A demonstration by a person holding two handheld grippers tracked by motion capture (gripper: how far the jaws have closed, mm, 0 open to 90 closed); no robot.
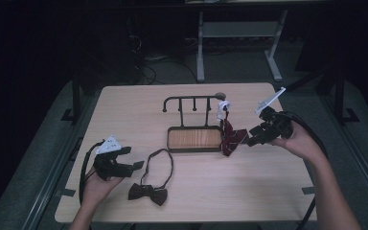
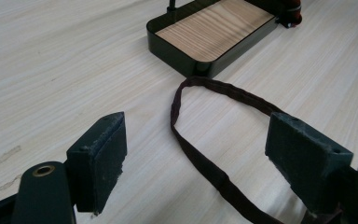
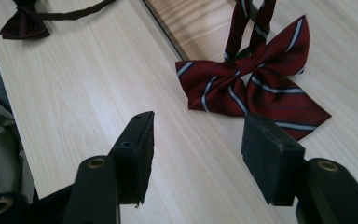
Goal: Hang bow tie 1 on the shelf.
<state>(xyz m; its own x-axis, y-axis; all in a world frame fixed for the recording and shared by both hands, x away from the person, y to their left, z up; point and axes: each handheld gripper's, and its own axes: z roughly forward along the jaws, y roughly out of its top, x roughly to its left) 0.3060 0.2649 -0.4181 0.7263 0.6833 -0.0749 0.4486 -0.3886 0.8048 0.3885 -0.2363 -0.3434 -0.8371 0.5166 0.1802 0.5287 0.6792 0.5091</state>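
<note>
Right gripper (image 3: 193,154) fingers apart, nothing between them, just short of striped bow tie (image 3: 254,84) lying on counter (image 1: 124,110) by stand (image 1: 194,138) (strap hung up). Left gripper (image 2: 193,158) fingers apart, straddling dark bow tie (image 1: 148,192) strap.

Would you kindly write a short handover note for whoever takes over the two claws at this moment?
Left claw: open, nothing between its jaws, low over the table beside the strap of the dark bow tie.
Right claw: open and holding nothing, just right of the striped red bow tie.
Things: the red tie hangs by its loop from the right end of the rack, its bow resting on the table by the wooden tray. The dark tie lies flat in front of the tray.
Done: red tie looks hung.
Left: probably pick up the dark tie and hang it on a free hook.
</note>
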